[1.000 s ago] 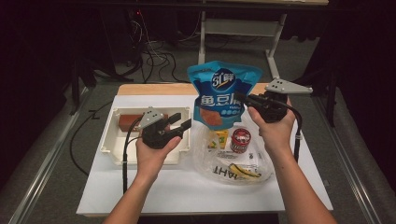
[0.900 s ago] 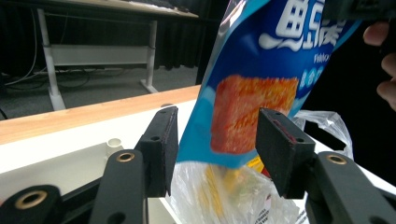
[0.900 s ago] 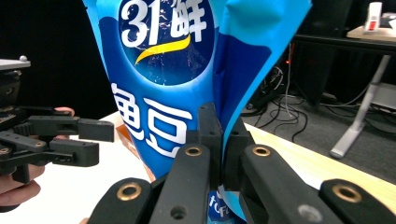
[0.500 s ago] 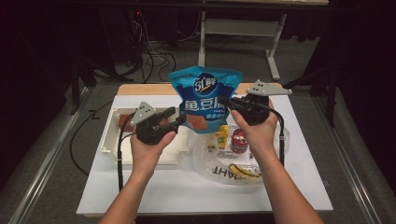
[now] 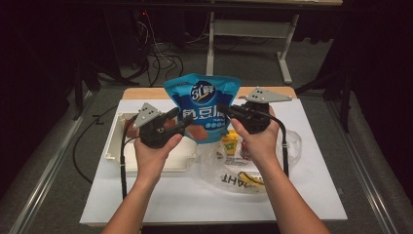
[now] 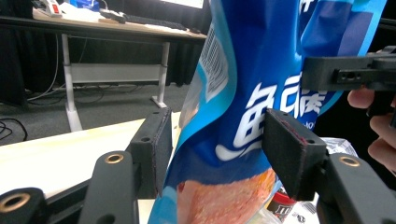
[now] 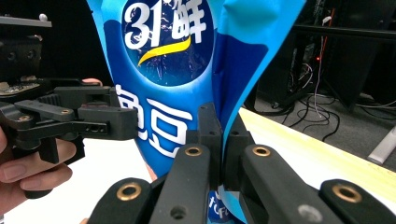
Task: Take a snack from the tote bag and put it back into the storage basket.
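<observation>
A: Start nearest the person. What lies at the front of the table?

B: A white table top point(image 5: 160, 200), and on it a crumpled clear plastic bag point(image 5: 287, 146) with a banana point(image 5: 251, 179) inside. Just behind that, a small yellow carton point(image 5: 230, 144) and a dark can with a red label point(image 6: 279, 201) stand close together. To the left sits a white tray point(image 5: 113, 141).

A: And the hands?

B: Both forearms come in from below. The left gripper point(image 5: 181, 123) is raised above the tray, the right gripper point(image 5: 225, 110) above the clear bag, and they face each other across the blue snack bag point(image 5: 203, 105).

A: Who has hold of the bag?

B: The right one. In the right gripper view its jaws are squeezed tight on the bag's side edge point(image 7: 154, 60), and the bag hangs upright in the air above the middle of the table.

A: The left one?

B: Its jaws stand about halfway apart and have just been opening. In the left gripper view the bag's lower part point(image 6: 243, 116) runs between the pads; the left pad point(image 6: 156, 149) lies right at the foil, the right pad point(image 6: 289, 154) is in front of it, and I can't tell whether either presses.

A: Farthest back?

B: A wooden board edge point(image 5: 146, 92), then a desk frame point(image 5: 212, 44) and cables on the dark floor point(image 5: 160, 58).
</observation>
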`<action>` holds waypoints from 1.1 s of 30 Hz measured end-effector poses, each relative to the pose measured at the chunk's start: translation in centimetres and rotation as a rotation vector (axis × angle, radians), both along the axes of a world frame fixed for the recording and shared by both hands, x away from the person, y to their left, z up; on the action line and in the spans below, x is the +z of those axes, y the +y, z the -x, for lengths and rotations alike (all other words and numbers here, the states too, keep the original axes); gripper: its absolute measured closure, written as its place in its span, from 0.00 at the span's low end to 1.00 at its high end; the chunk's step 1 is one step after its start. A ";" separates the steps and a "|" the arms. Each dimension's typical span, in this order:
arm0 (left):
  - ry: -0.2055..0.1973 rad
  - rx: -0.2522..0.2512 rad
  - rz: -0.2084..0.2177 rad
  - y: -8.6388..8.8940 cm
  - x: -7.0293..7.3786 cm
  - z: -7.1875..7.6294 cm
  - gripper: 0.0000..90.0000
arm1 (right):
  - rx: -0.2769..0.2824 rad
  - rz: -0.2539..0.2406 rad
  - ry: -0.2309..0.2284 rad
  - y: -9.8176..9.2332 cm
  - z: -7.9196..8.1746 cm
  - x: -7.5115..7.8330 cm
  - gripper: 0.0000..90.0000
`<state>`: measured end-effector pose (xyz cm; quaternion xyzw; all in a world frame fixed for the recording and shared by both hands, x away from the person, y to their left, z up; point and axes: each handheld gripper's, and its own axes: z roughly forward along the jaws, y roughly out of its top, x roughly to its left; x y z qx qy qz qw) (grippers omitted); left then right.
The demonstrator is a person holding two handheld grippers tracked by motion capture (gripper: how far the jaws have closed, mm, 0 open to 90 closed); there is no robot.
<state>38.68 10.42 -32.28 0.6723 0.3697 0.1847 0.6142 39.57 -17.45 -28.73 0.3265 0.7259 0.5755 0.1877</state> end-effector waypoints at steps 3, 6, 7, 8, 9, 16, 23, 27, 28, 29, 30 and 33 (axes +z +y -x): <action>-0.009 0.004 0.006 0.0 0.1 0.1 0.48 | 0.005 0.004 0.001 0.3 0.0 -0.1 1.00; -0.015 0.009 0.012 0.0 0.2 0.2 0.49 | 0.010 0.000 0.005 0.6 0.0 -0.3 1.00; -0.015 0.014 0.010 0.0 0.3 0.2 0.49 | 0.010 0.002 0.004 0.7 0.1 -0.3 1.00; -0.015 0.016 0.013 0.0 0.3 0.2 0.49 | 0.010 0.000 0.003 0.8 0.0 -0.3 1.00; -0.014 0.016 0.019 0.1 0.3 0.2 0.49 | 0.009 0.001 0.004 0.8 0.0 -0.3 1.00; -0.026 0.034 0.056 0.4 1.2 0.3 0.50 | 0.026 0.004 0.006 1.6 0.2 -0.2 1.00; -0.049 0.064 0.019 0.0 1.9 0.7 0.62 | 0.042 0.014 0.001 2.9 0.4 -0.3 1.00; -0.055 0.044 -0.003 0.1 2.2 0.9 0.83 | 0.036 0.014 -0.011 3.2 0.4 -0.2 1.00; -0.053 0.044 -0.005 0.1 2.2 0.9 0.88 | 0.038 0.015 -0.012 3.2 0.3 -0.2 1.00; -0.054 0.048 -0.010 0.2 2.2 0.9 0.90 | 0.046 0.015 -0.013 3.3 0.3 -0.2 1.00; -0.054 0.051 -0.005 0.2 2.2 0.8 0.94 | 0.054 0.012 -0.010 3.4 0.3 -0.2 0.99; -0.038 0.035 0.013 0.9 2.3 0.7 0.99 | 0.068 0.008 -0.019 3.6 0.5 -0.3 0.93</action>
